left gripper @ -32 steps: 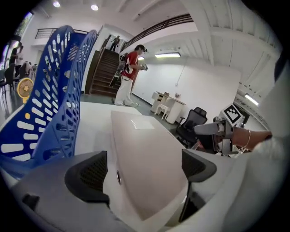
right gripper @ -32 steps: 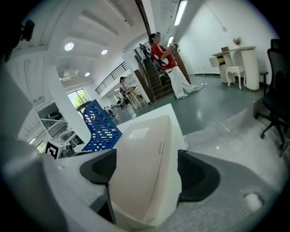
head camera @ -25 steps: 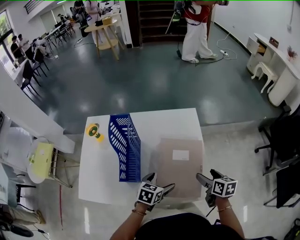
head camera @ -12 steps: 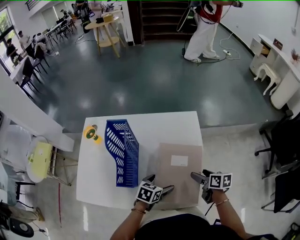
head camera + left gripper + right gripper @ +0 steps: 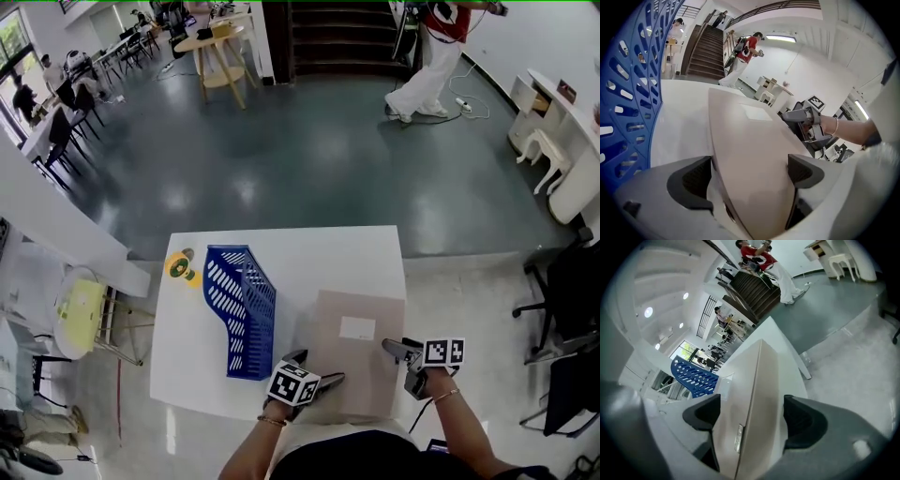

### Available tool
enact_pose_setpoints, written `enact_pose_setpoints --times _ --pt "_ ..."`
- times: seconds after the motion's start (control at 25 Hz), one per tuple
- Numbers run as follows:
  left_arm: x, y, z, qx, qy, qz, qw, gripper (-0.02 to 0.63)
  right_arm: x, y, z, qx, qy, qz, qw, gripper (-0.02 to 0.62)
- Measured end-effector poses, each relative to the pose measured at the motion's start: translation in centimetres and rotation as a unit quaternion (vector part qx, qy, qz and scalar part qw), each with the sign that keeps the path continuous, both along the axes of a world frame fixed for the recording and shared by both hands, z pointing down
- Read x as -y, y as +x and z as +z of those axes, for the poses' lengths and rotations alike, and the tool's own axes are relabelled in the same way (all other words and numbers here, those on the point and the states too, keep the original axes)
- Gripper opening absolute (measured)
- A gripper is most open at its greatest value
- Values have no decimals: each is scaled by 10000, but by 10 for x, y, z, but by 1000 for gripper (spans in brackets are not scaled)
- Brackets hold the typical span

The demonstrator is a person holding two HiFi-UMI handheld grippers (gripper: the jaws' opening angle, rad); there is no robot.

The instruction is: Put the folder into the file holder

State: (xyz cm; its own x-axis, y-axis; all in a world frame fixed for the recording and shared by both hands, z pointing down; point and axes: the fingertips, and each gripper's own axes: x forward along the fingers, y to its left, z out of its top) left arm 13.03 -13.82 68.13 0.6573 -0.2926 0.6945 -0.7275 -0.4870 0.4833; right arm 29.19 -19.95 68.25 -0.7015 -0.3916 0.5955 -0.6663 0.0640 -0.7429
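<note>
Your white table (image 5: pixel 192 370) carries the blue file holder (image 5: pixel 242 309) standing on the left, its slot empty. The beige folder (image 5: pixel 352 361) lies flat just beside it, on the right half near you, so nothing is filed yet. Your left gripper (image 5: pixel 319 367) is closed on the folder's near-left corner, and your right gripper (image 5: pixel 399 358) is clamped on its right edge. It may be lifting slightly, though that is hard to tell. Raising, turning upright and slotting in remain.

Big open office hall w/ stairs (image 5: pixel 337 37), rows of desks (image 5: pixel 36 139) (seated people (image 5: pixel 70 67)), polished floor (image 5: pixel 281 159).
</note>
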Motion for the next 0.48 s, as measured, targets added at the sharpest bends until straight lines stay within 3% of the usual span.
enact_pose_setpoints --times 0.28,0.48 --pt "14 2 2 -155 -127 -99 9997 505 19 -6 0 414 -23 -228 9989 408" --pt "24 1 1 -130 -108 -207 9996 505 28 -11 -4 551 287 -312 9976 407"
